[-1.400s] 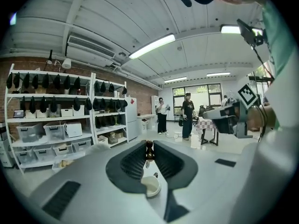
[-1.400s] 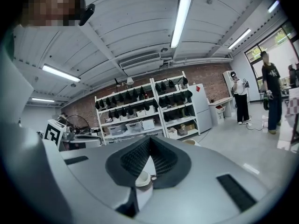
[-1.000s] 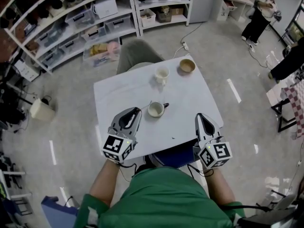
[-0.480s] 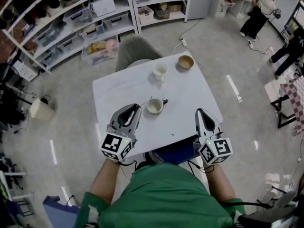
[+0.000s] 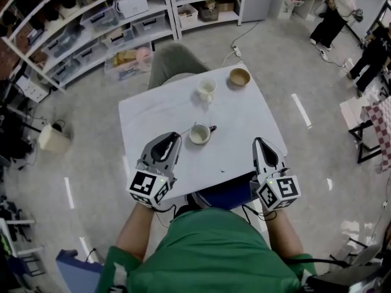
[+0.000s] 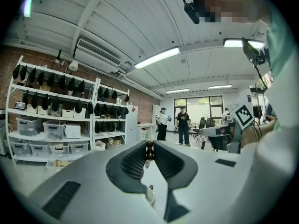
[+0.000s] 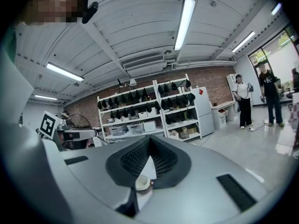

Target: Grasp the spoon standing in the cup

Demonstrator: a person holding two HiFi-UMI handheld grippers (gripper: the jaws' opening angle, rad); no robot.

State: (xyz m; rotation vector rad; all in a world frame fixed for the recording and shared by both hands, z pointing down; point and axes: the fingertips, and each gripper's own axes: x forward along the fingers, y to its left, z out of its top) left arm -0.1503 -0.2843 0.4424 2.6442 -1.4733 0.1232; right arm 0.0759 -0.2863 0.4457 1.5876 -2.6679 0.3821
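a round, glossy pale cup [image 5: 200, 135] stands centrally on the flat white counter [image 5: 146, 115], its thin spoon [image 5: 188, 130] leaning left over the rim, bowl end hidden inside. the left gripper [image 5: 173, 139] and right gripper [image 5: 258, 143], ribbed dark pads [image 7: 136, 157] pressed together, hold nothing.

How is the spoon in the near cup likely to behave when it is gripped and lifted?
The spoon looks thin and rigid, so it is probably light but apt to pivot in a pinch. It leans on the rim of the cup, so pulling sideways might tip that small cup.
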